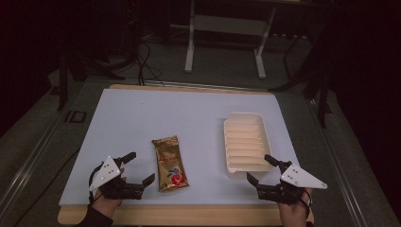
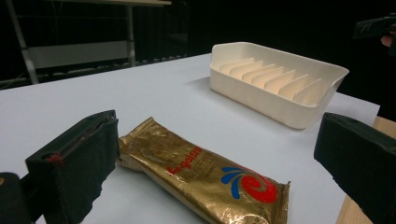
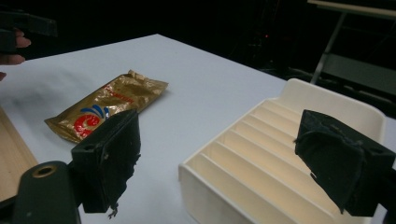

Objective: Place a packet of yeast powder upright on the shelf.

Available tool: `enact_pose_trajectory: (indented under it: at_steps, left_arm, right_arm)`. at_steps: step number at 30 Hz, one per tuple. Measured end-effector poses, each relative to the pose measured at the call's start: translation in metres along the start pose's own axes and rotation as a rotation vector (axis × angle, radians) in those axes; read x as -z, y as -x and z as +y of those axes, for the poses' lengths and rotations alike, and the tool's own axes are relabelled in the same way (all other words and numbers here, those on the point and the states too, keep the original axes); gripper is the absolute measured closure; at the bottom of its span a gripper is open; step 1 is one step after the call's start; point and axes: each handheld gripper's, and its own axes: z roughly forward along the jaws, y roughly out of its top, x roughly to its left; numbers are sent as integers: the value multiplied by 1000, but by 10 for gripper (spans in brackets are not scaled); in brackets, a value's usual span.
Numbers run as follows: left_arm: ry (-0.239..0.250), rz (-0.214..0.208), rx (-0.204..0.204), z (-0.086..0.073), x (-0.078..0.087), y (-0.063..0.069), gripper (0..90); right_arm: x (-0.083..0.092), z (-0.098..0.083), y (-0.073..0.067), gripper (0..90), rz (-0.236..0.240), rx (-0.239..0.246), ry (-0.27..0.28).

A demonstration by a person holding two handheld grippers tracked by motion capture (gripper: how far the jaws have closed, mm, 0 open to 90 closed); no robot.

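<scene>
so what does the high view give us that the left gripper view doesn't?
High view alone: both hands with their grippers, left gripper and right gripper, jaws open and holding nothing, plus the wooden table edge and a white frame stand behind. Left gripper view alone: the gold packet's red and blue logo up close and the tray's inner ribs from the side. Both share the gold packet, ribbed cream tray and white mat.
</scene>
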Motion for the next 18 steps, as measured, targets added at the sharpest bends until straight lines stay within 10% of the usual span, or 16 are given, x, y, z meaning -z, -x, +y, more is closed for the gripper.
enact_pose_trajectory:
  at_steps: [18]
  left_arm:
    - [38, -99, -71, 14, 3, 17, 8]
  right_arm:
    - [3, 6, -4, 115, 16, 9, 13]
